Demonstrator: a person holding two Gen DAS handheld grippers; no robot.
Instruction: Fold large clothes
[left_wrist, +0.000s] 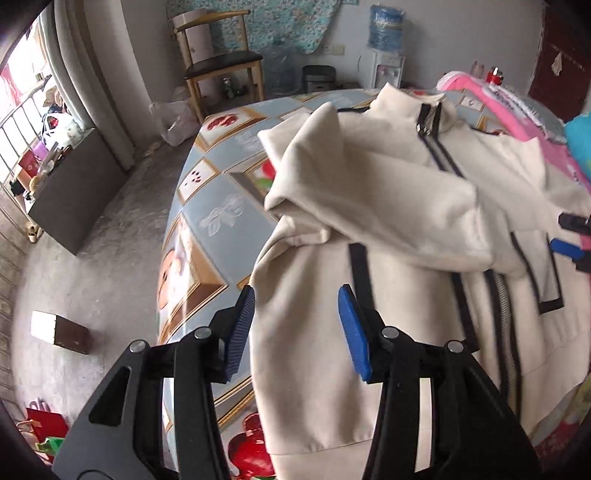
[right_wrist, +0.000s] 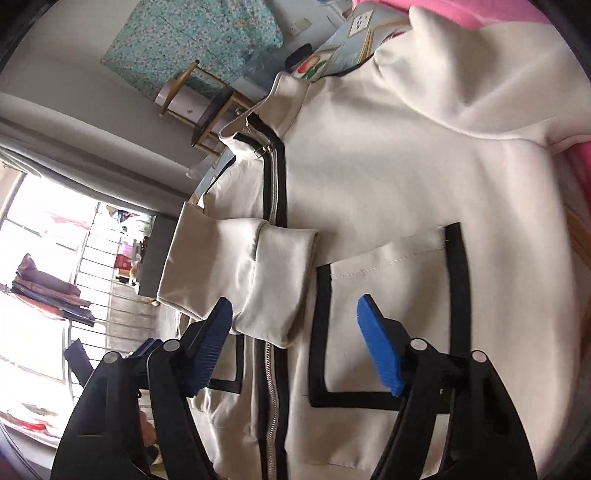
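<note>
1. The left tool (left_wrist: 297, 328) hangs nearest the lens, its blue pads (left_wrist: 352, 332) standing partly apart above the near left hem of the cream jacket (left_wrist: 388, 229); nothing is pinched between them.
2. The right tool (right_wrist: 295, 343) hangs over the jacket's front, jaws fairly wide and empty, between the folded-in sleeve cuff (right_wrist: 273, 280) on the left and the black-trimmed pocket (right_wrist: 388, 314) on the right.
3. The jacket lies spread on the patterned desk (left_wrist: 218, 192), collar at the far end, zipper (right_wrist: 275, 192) closed down its middle.
4. A pink cloth (left_wrist: 517, 110) lies just beside the jacket's far right side.
</note>
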